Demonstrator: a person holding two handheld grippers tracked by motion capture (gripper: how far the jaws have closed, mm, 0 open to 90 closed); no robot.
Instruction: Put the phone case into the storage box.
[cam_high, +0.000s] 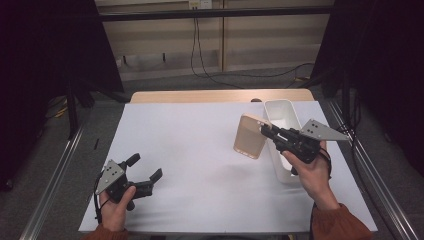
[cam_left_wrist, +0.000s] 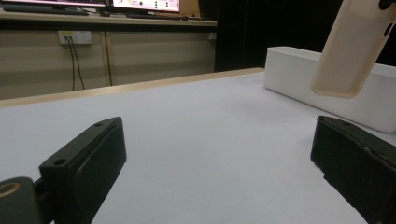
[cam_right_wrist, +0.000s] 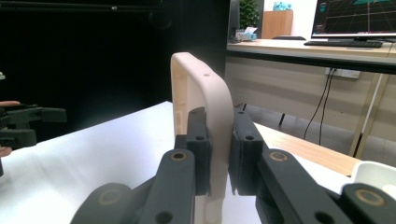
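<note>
the right claw pinches the beige soft plastic phone case by one thin edge, at three o'clock on the surface; it may slip. the left claw is released.

The high view looks forward and down over the whole counter. The left gripper view sits low beside the left claw, facing across to the beige lid. The right gripper view rides close behind the right claw, pressed near that same lid.
</note>
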